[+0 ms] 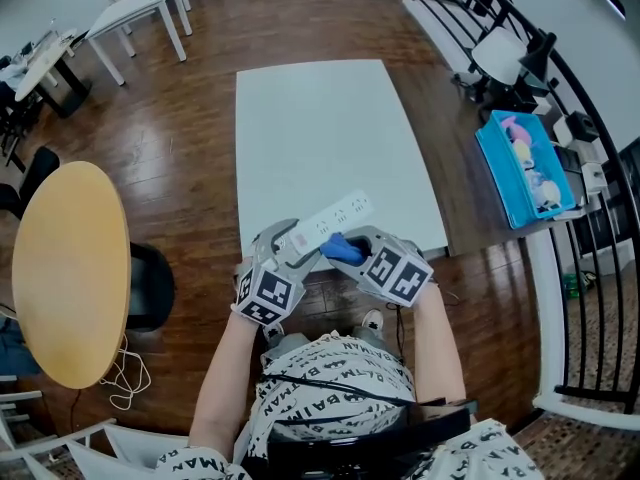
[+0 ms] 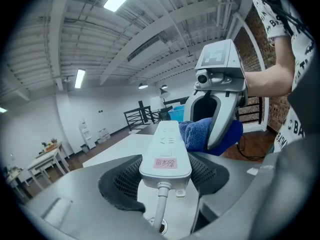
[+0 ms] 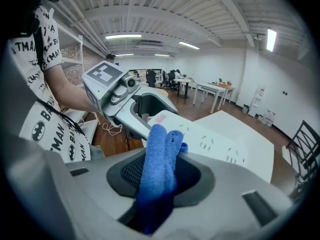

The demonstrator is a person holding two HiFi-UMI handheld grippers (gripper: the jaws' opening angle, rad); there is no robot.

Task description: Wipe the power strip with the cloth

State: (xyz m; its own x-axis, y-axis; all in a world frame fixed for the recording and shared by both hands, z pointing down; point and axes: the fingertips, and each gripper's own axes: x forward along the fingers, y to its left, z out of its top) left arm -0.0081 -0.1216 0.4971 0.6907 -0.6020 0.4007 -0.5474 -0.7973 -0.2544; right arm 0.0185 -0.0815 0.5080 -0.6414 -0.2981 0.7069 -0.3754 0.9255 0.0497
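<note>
Head view: the person stands at the near edge of the white counter [image 1: 320, 128], with both claws drawn together in the lower centre of the frame, close in front of the body.
Power strip: the white power strip [image 1: 337, 214] is lifted off the counter and slants toward the upper right of the frame, its cord end nearest the person.
Left claw: the left claw [image 1: 288, 240] is clamped on the cord end of the strip. Its jaws stand wide because the strip's body is wide. The left gripper view shows the pads pressing both long sides while the cord drops toward the camera. This hold looks chosen as a handle, leaving the socket face up and free to wipe.
Right claw: the right claw [image 1: 352, 251] is closed on a folded blue cloth [image 1: 342, 249]. A wad pokes out past the jaw tips, so fabric rather than plastic meets the strip.
Contact: in the left gripper view the cloth lies against the strip's right side, a little beyond the pink label.
Stage: wiping looks to be just under way, since the far stretch of the socket face is bare.
Risk: the strip is held at one end only, so a hard push far out could lever it in the pads.
</note>
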